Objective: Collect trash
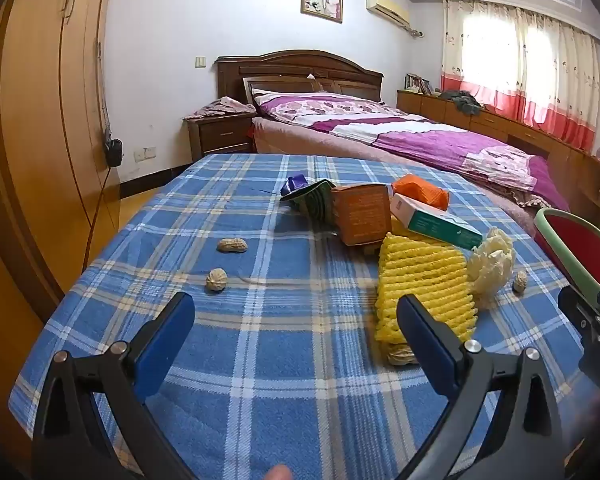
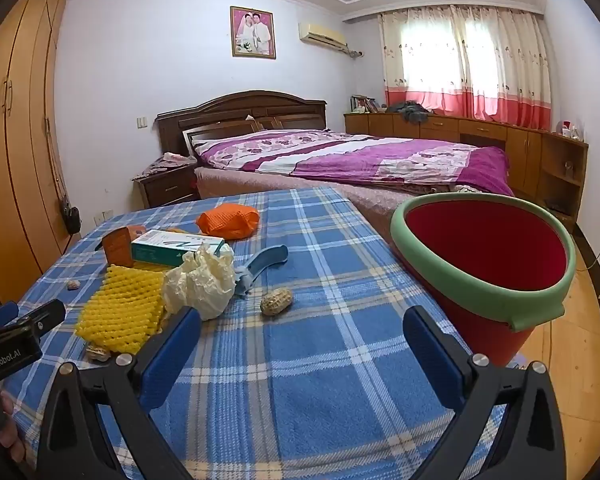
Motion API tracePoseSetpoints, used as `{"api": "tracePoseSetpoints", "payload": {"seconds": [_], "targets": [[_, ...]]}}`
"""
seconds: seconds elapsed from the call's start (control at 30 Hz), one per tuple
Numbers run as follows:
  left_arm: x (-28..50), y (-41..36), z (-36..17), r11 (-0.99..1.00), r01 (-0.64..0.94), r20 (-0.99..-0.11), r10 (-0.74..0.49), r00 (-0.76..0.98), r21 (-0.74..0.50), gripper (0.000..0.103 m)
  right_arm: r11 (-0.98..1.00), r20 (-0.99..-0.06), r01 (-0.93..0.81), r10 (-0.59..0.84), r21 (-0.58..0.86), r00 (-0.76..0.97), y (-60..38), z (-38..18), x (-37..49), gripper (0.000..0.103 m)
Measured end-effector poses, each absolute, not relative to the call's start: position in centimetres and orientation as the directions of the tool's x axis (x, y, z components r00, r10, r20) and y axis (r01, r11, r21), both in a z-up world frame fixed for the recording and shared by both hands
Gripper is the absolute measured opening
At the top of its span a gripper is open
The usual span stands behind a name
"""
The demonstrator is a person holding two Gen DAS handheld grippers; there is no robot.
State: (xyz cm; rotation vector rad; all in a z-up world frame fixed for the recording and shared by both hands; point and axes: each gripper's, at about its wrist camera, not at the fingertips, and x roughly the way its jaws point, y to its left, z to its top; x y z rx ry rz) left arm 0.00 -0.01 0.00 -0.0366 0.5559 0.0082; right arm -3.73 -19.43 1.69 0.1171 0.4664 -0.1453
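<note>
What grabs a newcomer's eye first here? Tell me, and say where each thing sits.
The red bucket with a green rim stands out at the right edge of the blue plaid cloth. Left of it lies a litter pile: yellow foam netting, a crumpled cream bag and a green-white carton, with an orange net behind. Both grippers hover open.

right gripper (image 2: 300, 330) with jaws spread above the plaid cloth (image 2: 320, 380); red bucket (image 2: 496, 264) at its right edge; peanut shell (image 2: 276, 301), crumpled wrapper (image 2: 204, 280), yellow foam net (image 2: 120, 312) toward its left edge.
</note>
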Motion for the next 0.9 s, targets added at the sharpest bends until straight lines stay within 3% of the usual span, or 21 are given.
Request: {"api": "tracePoseSetpoints", "payload": {"seconds": [0.9], "targets": [[0.1, 0.36, -0.19, 0.999, -0.024, -0.532, 0.005, 0.847, -0.03, 0.1, 0.984, -0.455, 0.165, -0.116, 0.07, 0.883, -19.44, 1.62, -3.7, 0.103]]}}
